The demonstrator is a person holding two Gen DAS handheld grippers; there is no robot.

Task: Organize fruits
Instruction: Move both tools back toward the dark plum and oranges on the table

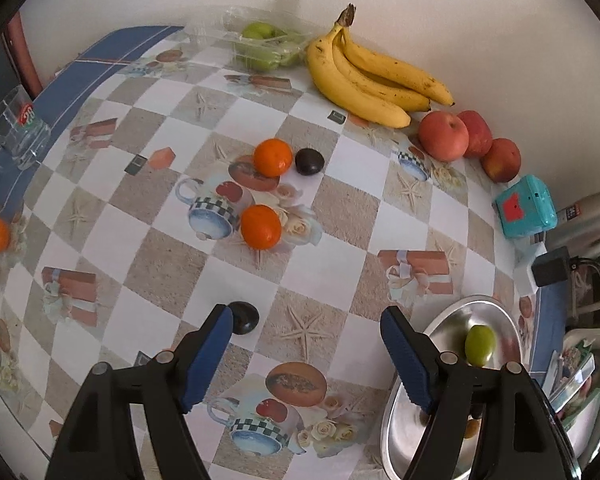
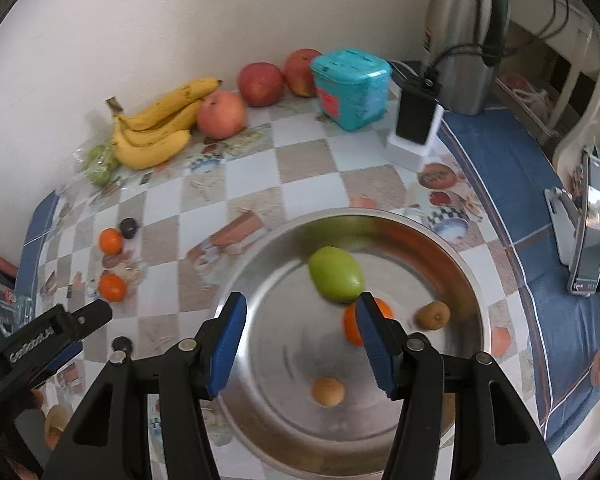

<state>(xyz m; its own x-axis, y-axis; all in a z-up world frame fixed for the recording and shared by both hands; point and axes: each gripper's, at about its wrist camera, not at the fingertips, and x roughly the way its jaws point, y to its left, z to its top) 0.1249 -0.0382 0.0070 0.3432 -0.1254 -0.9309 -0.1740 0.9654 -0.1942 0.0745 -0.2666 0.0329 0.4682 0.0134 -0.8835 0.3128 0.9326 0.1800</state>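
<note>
A checkered surface (image 1: pixel 340 280) runs against a pale wall. The steel bowl (image 2: pixel 452 252) serves as the collecting spot: a green fruit (image 2: pixel 335 274), an orange (image 2: pixel 352 326) and two small brown fruits already lie in it. Two oranges (image 1: pixel 261 227) and dark plums (image 1: pixel 309 161) remain loose, bananas (image 1: pixel 364 76) and apples (image 1: pixel 444 136) by the wall. Right claw (image 2: pixel 300 344) hangs over the bowl, jaws apart, empty. Left claw (image 1: pixel 306 354) gapes wide above the surface, holding nothing, a plum just beside one finger.

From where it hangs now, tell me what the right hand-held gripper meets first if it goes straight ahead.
Probably the bare floor of the steel bowl: the right hand-held gripper is open and empty above it, with the green fruit slightly beyond. Depth is unclear.
</note>
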